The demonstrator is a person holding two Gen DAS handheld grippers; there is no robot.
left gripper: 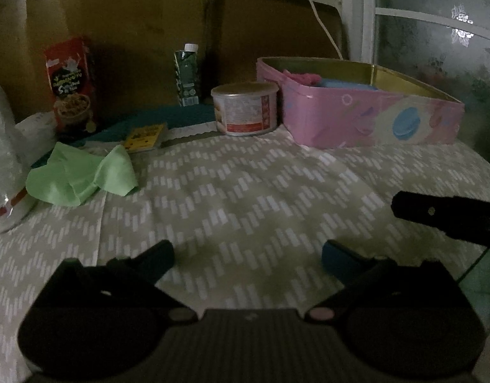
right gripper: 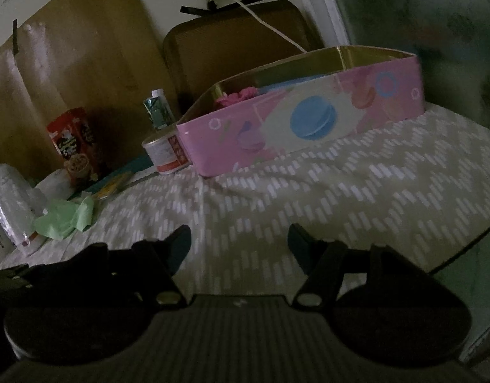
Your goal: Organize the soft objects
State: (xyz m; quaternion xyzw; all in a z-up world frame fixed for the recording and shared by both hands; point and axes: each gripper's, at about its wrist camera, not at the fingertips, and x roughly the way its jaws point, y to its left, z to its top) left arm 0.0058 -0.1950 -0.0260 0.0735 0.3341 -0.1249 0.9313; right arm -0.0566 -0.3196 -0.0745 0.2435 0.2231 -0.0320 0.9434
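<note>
Both tongs, left (left gripper: 248, 255) and right (right gripper: 240, 239), wide apart, empty, low over the patterned cloth (left gripper: 245, 185).

Left black two-finger gripper (left gripper: 247, 255): a grey ribbed plate behind the jaws, flanked by two rounded black housings; angled black link arms run forward to the fingers, each hinged on a pale round pivot pin. The right finger carries a blue pad (left gripper: 336, 257); the left finger is black. Right black two-finger gripper (right gripper: 240, 239): same grey ribbed plate, rounded black housings, pale pivot pins and dark tapered fingers (right gripper: 181, 236).
</note>
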